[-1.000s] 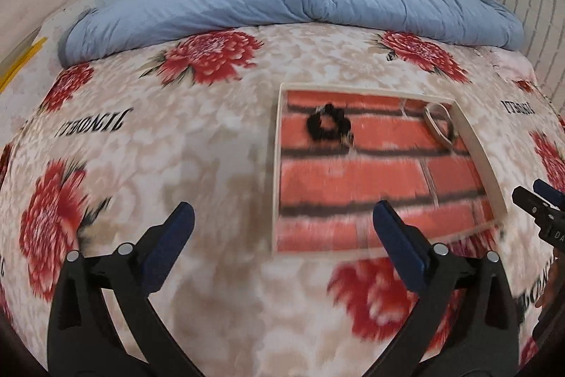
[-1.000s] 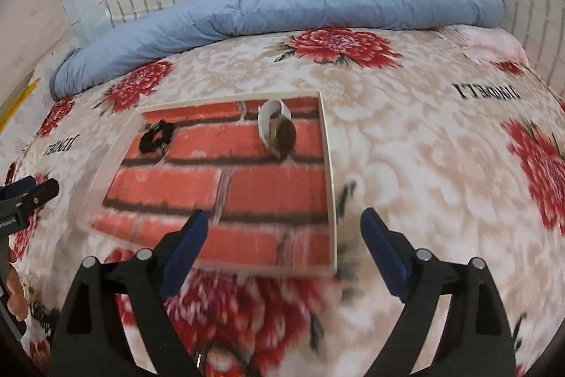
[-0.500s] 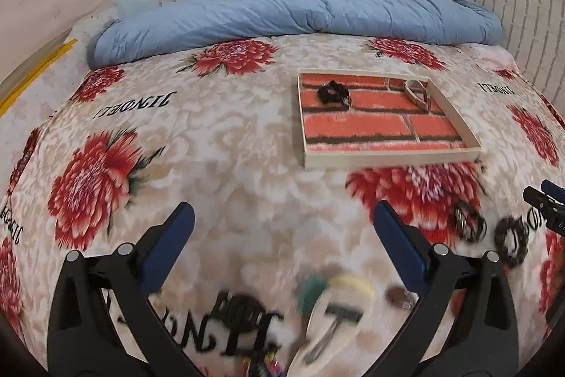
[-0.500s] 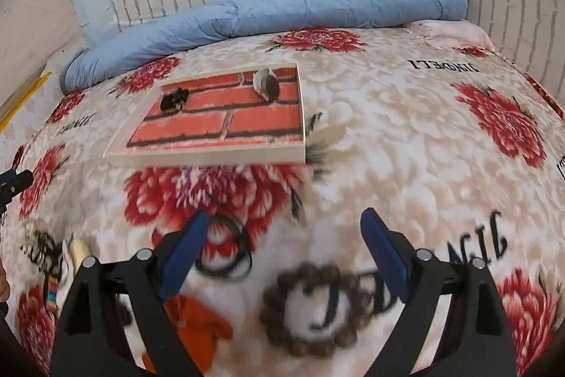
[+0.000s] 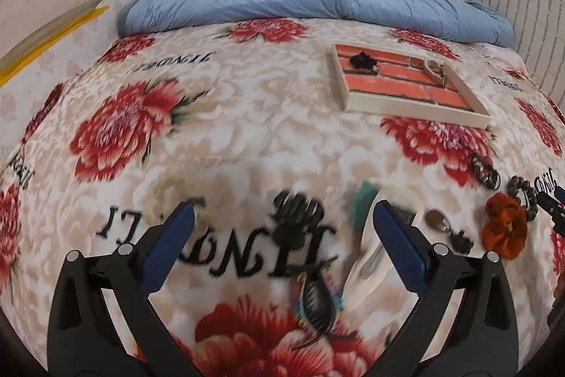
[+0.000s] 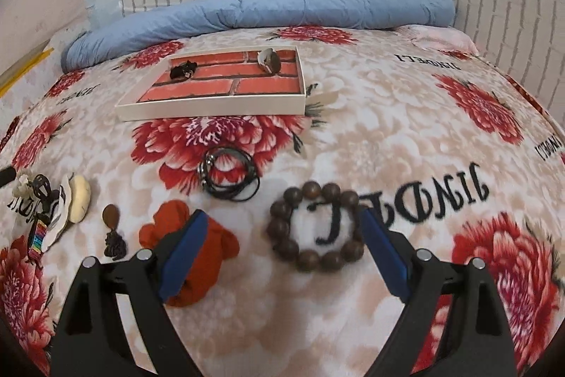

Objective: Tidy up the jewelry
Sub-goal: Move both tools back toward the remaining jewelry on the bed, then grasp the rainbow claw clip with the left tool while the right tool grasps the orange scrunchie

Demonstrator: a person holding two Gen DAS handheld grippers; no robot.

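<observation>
A shallow tray with a red-brick print (image 6: pixel 215 110) (image 5: pixel 416 110) lies on the flowered bedspread, holding a black scrunchie (image 6: pixel 183 70) and a pale bracelet (image 6: pixel 268 59). In front of it lie a black cord coil (image 6: pixel 229 174), a brown bead bracelet (image 6: pixel 316 228), an orange scrunchie (image 6: pixel 176 225) (image 5: pixel 505 230), a brown drop earring (image 6: pixel 112 228) and hair clips (image 6: pixel 76 200). My right gripper (image 6: pixel 282 253) is open over the bead bracelet. My left gripper (image 5: pixel 282 235) is open over a black claw clip (image 5: pixel 298 211) and a beaded feather piece (image 5: pixel 317 302).
A rolled blue quilt (image 6: pixel 247 13) lies along the far edge by the white brick wall. A rainbow strap (image 6: pixel 37 235) and a black clip (image 6: pixel 42 188) lie at the left. The bed drops off at the right edge (image 6: pixel 543 115).
Both grippers have pulled back from the tray toward the near side of the bed. The loose jewelry in front of the tray has come into view. Both stay open.
</observation>
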